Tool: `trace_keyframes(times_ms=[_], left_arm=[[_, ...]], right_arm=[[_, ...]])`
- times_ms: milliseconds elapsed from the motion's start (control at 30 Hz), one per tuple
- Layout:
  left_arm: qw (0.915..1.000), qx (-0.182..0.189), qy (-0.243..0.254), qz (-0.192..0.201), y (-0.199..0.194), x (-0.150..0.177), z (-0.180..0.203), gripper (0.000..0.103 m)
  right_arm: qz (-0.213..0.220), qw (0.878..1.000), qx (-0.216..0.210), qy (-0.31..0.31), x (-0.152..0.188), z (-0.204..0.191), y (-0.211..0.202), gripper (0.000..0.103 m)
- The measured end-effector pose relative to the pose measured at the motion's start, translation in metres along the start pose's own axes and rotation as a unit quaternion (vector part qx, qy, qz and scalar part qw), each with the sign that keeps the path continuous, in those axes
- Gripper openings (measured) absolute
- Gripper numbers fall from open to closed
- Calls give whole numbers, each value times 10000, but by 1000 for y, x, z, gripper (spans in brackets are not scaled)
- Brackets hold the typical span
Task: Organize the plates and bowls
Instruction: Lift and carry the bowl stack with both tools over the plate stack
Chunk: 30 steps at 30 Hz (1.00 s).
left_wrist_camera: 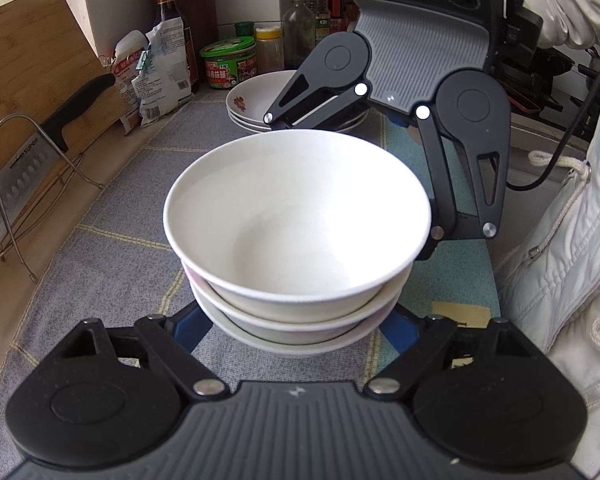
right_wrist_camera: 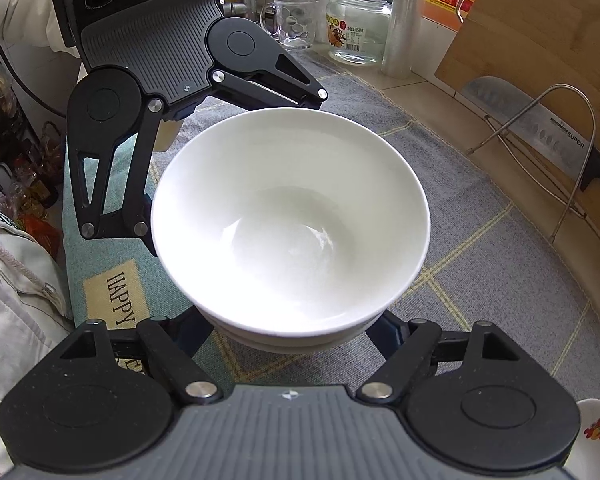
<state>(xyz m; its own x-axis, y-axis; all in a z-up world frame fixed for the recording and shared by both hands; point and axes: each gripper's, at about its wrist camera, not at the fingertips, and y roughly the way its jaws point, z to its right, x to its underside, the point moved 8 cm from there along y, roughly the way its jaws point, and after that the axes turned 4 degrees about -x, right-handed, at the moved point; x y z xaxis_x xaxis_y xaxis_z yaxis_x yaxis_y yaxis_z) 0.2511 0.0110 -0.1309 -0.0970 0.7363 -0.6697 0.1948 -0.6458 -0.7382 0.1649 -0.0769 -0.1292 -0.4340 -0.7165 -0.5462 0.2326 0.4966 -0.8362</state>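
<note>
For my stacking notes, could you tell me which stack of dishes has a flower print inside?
The far stack of shallow white bowls beside the green-lidded tub; the near stack is plain.

White bowl stack (left_wrist_camera: 296,232) on grey mat (left_wrist_camera: 112,248), both tongs flanking it, plates (left_wrist_camera: 256,100) behind

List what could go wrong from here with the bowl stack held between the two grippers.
1. The stack of white bowls sits between both grippers; whether the fingers press it is hidden, so it may slip or tip when lifted.
2. The top bowl only nests loosely and might shift.
3. The flowered plates lie close behind and could get knocked.
</note>
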Motion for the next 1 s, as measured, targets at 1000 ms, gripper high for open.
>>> trace_keyframes(times_ms=[1000], left_arm=[[9973, 122, 594, 425, 101, -156, 40, 88]], right_arm=[[-141, 9967, 791, 152, 104, 90, -127, 85]])
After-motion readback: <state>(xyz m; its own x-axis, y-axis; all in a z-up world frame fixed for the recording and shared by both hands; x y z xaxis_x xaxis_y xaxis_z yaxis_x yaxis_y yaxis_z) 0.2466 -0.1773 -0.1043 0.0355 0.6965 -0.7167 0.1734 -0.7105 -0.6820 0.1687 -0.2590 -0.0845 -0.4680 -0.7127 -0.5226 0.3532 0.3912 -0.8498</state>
